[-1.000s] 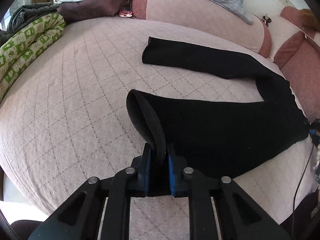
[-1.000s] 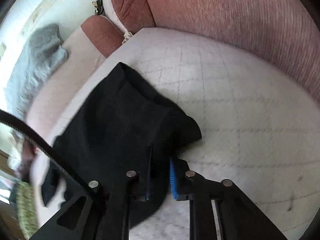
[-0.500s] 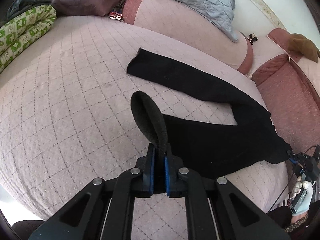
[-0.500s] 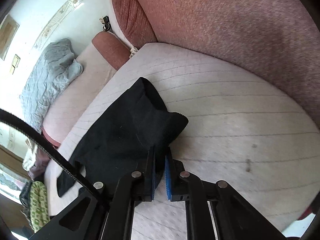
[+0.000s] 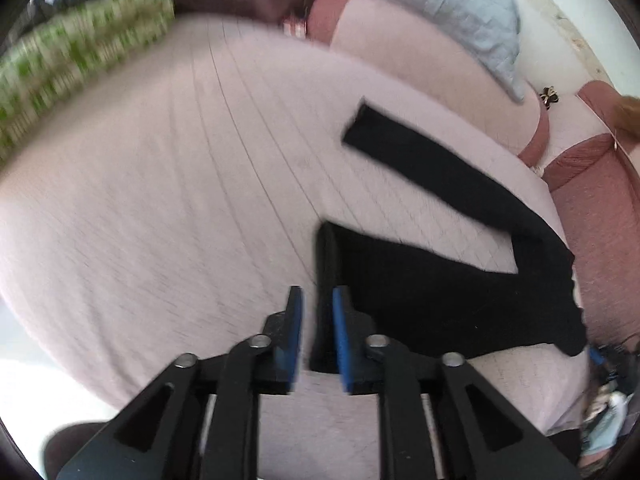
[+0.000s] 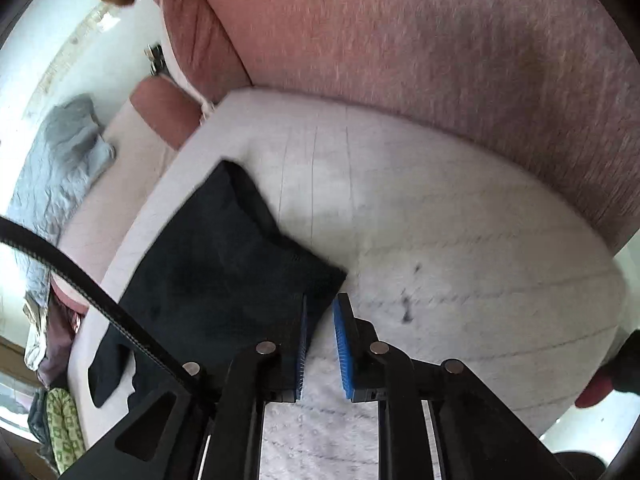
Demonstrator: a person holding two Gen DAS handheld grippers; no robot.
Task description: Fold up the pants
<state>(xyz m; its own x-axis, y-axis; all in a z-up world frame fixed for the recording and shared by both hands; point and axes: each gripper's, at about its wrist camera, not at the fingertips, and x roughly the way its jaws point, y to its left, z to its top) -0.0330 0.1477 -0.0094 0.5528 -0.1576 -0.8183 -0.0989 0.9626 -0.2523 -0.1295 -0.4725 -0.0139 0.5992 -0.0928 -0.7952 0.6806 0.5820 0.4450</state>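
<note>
Black pants lie flat on the pink quilted bed, legs splayed in a V, waist end toward the rust-coloured cushion.

Left gripper: jaws apart, near-leg hem standing in the gap between the blue pads. Hem looks unclamped and touches only the right pad, if at all.

Right gripper: jaws apart, waist corner just at the tips, bed fabric visible through the gap, nothing pinched.

My read: cloth is down and spread so the legs can be stacked — neither end held. Frames are motion-blurred, so exact contact is uncertain. Far leg points off toward the grey blanket.
</note>
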